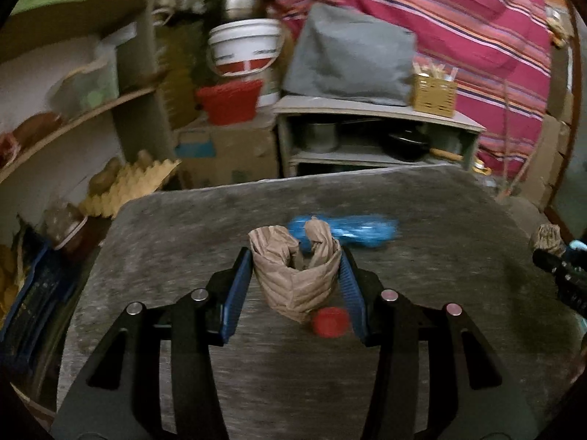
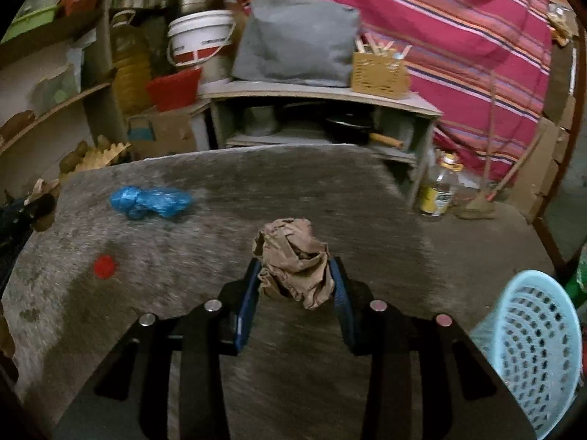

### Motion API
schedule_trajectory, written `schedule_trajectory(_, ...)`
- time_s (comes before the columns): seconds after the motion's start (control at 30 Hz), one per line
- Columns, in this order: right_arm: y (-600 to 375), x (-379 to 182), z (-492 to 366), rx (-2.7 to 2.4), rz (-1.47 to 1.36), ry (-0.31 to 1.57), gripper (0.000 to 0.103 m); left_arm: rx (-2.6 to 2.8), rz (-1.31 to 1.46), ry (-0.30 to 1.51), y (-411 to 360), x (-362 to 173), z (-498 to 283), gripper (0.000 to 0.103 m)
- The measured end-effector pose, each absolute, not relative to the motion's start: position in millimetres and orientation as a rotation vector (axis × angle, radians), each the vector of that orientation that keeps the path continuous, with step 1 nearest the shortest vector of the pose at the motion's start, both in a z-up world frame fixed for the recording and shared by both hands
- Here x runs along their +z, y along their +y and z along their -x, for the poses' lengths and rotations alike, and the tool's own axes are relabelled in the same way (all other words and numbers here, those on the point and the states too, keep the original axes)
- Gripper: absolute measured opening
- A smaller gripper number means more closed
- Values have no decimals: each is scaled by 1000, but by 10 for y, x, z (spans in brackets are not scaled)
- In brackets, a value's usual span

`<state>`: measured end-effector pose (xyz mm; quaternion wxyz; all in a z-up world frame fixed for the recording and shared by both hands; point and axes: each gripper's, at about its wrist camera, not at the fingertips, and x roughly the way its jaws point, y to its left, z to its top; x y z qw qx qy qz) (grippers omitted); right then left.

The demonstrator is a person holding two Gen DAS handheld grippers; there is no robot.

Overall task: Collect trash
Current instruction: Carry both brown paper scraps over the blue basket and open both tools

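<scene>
My left gripper (image 1: 296, 256) is shut on a crumpled brown paper bag (image 1: 295, 278) and holds it above the grey table (image 1: 440, 220). A red bottle cap (image 1: 330, 322) lies on the table just below it, and a crumpled blue plastic bag (image 1: 352, 233) lies behind. My right gripper (image 2: 295, 266) is shut on a crumpled brown paper wad (image 2: 293, 260) over the table's right part. From the right wrist view the blue plastic bag (image 2: 150, 201) and the red cap (image 2: 104, 266) lie to the left. A light blue mesh basket (image 2: 539, 348) stands at the lower right.
Behind the table stand a low grey shelf (image 2: 323, 95) with pots, a cardboard box (image 1: 227, 154), a white bucket (image 1: 245, 46) and a red basket (image 1: 229, 101). Egg trays (image 1: 128, 187) sit at the left. A glass bottle (image 2: 440, 187) stands on the floor at the right.
</scene>
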<state>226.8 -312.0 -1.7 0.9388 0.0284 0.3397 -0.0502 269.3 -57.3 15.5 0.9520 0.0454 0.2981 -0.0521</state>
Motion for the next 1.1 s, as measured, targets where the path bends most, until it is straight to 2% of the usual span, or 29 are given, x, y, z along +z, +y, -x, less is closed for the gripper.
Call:
schedule_trajectory(0.37,-4201,107,-1650,-232,-144,668,39,-244,-156,623,-1579,-2,-2368,46)
schedule_trajectory(0.67,-5087,124,-1085,-339,-179,662,39,-317,-181,602,-2382,64,-2003,46)
schedule_trajectory(1.1,-6045,-72,-385,-454,-254,638,39,-517,-203,592,-3906,37,-1470,47)
